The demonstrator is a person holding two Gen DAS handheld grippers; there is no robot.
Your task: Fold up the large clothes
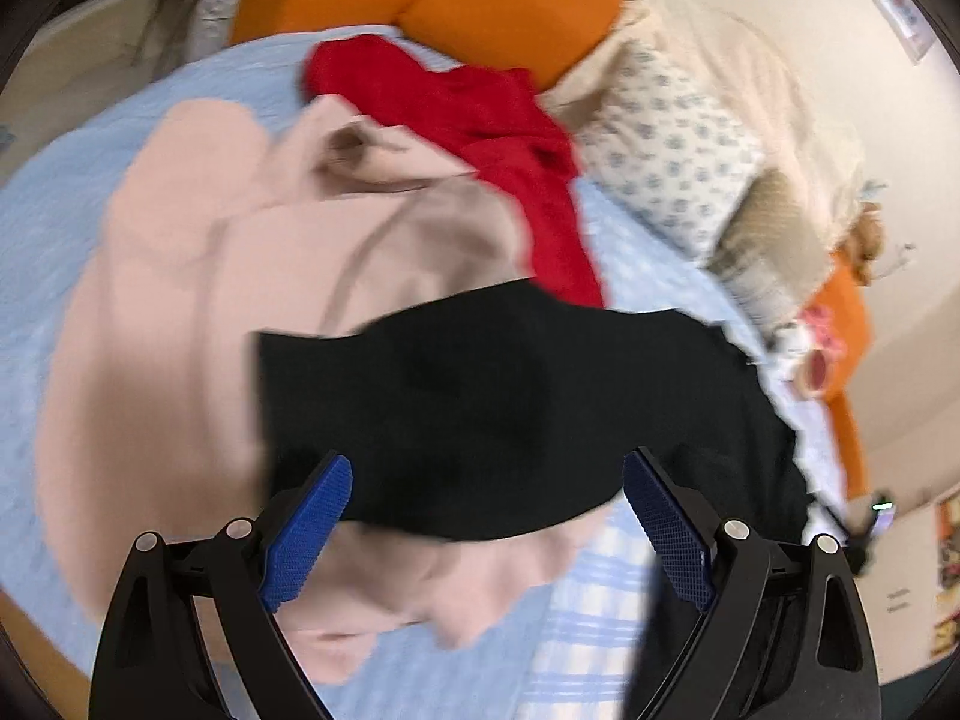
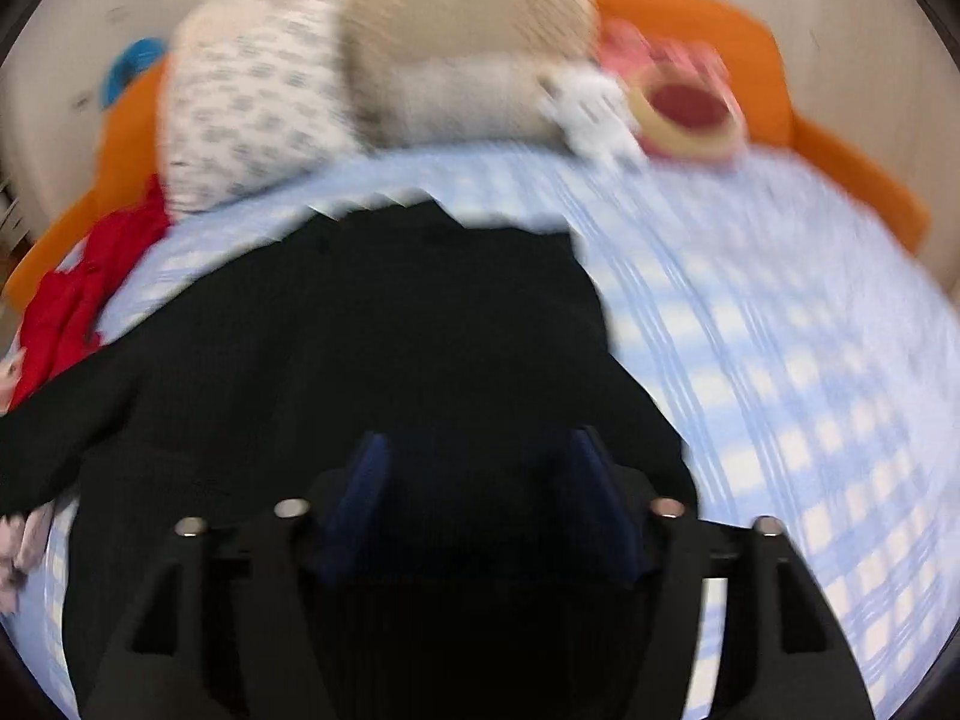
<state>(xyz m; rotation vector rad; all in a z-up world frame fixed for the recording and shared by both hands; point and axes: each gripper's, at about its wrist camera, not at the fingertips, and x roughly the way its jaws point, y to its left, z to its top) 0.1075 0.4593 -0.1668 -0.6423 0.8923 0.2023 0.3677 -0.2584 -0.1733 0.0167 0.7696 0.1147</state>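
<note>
On the bed sheet (image 1: 600, 588), the dark garment (image 1: 510, 396) overlaps the pale garment (image 1: 180, 300), which spreads toward nine o'clock. The third garment (image 1: 480, 114) lies at twelve o'clock. Pillows (image 1: 672, 150) line the edge toward two o'clock.

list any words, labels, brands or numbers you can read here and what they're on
None can be read.
Wall picture: print too small and blurred.
Faint marks on the wall at lower right: maybe writing, illegible.
Black garment, pink garment, red garment: no label or logo showing.
Patterned pillow: a print only, no letters.
</note>
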